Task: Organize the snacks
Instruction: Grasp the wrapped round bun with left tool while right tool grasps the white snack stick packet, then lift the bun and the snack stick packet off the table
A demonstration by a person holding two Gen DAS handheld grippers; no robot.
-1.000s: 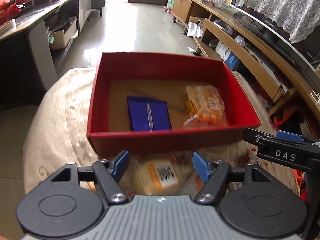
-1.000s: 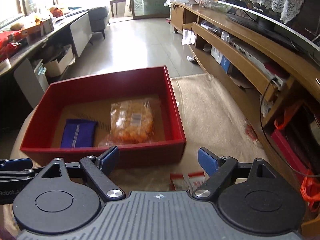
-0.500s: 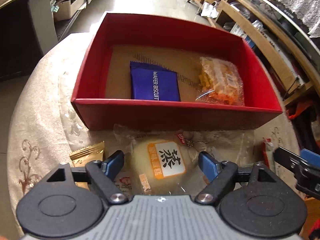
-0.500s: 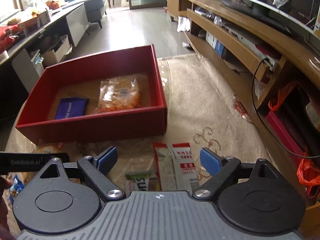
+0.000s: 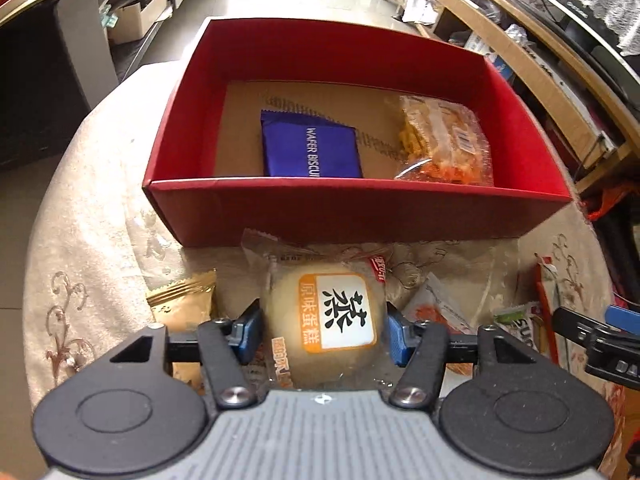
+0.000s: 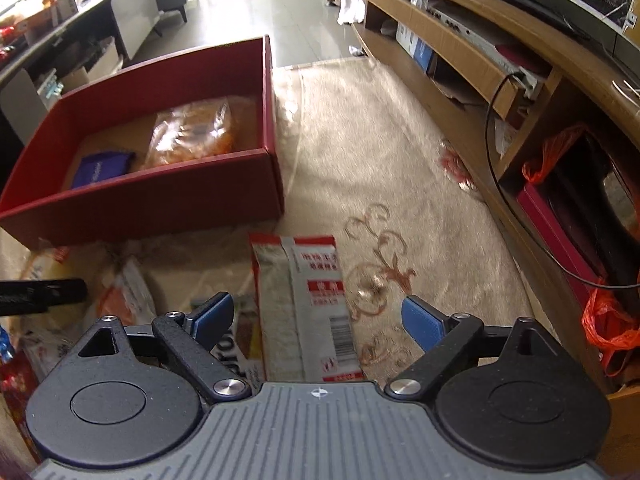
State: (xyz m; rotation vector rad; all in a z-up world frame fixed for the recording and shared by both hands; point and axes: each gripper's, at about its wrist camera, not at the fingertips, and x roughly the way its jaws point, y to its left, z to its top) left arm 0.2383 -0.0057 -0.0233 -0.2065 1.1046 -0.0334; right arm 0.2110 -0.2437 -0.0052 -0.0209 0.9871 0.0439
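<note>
My left claw (image 5: 324,334) grips the cake packet (image 5: 325,320) on the cream embroidered table (image 5: 88,240) before the red box (image 5: 352,216); my right claw (image 6: 318,320) gapes; tiled floor (image 6: 280,16) beyond.

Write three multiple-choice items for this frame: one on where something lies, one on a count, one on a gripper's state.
1. Where is the pale round cake in its clear wrapper?
A. inside the red cardboard box
B. on the cloth in front of the box
C. on the floor

2. How many snack packets lie inside the box?
A. two
B. four
C. none

3. How do the jaws of the right gripper stand?
A. shut on a packet
B. open over the red-and-white flat packet
C. out of view

Answers:
1 B, it lies outside the near wall, between the jaws of the left gripper.
2 A, only the blue wafer biscuit packet and the clear bag of orange snacks.
3 B, blue pads wide apart.
</note>
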